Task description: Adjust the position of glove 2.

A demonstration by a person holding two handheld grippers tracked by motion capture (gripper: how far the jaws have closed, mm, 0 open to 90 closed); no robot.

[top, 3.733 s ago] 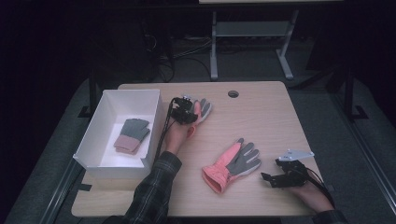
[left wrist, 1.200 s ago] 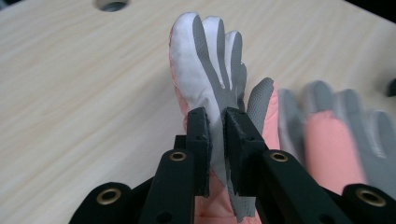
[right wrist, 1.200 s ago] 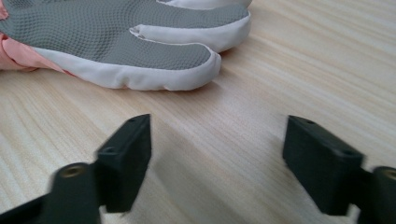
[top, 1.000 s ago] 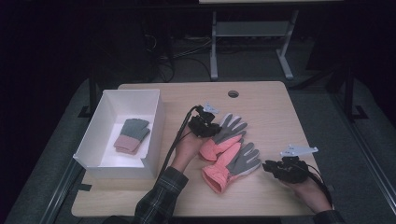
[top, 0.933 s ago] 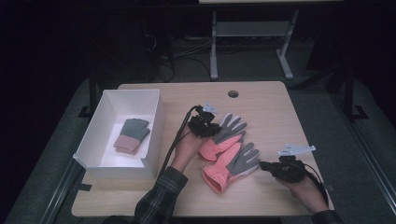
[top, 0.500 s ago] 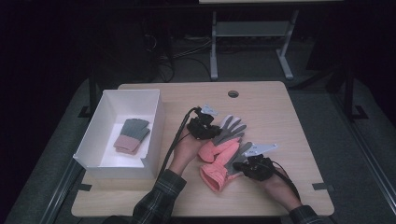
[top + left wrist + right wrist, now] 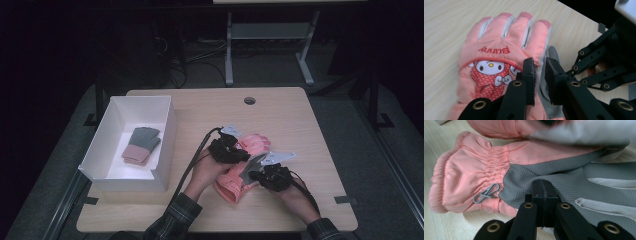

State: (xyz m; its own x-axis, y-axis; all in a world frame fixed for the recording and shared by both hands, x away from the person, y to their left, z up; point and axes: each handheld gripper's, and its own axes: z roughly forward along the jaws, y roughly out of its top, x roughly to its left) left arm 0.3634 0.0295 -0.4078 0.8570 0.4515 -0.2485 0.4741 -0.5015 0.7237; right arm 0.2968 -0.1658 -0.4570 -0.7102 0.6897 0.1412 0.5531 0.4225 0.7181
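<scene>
While two pink gloves (image 7: pixel 240 172) overlap, one grey-pink pair — white box (image 7: pixel 112 150).

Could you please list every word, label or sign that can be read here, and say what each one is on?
"Bunny": red stitched lettering on the back of the pink glove, upside down in the left gripper view, above a cartoon bunny face with a bow.
No other writing can be read: nothing legible on the grey-palmed glove, the white box or the gloves inside it.
</scene>
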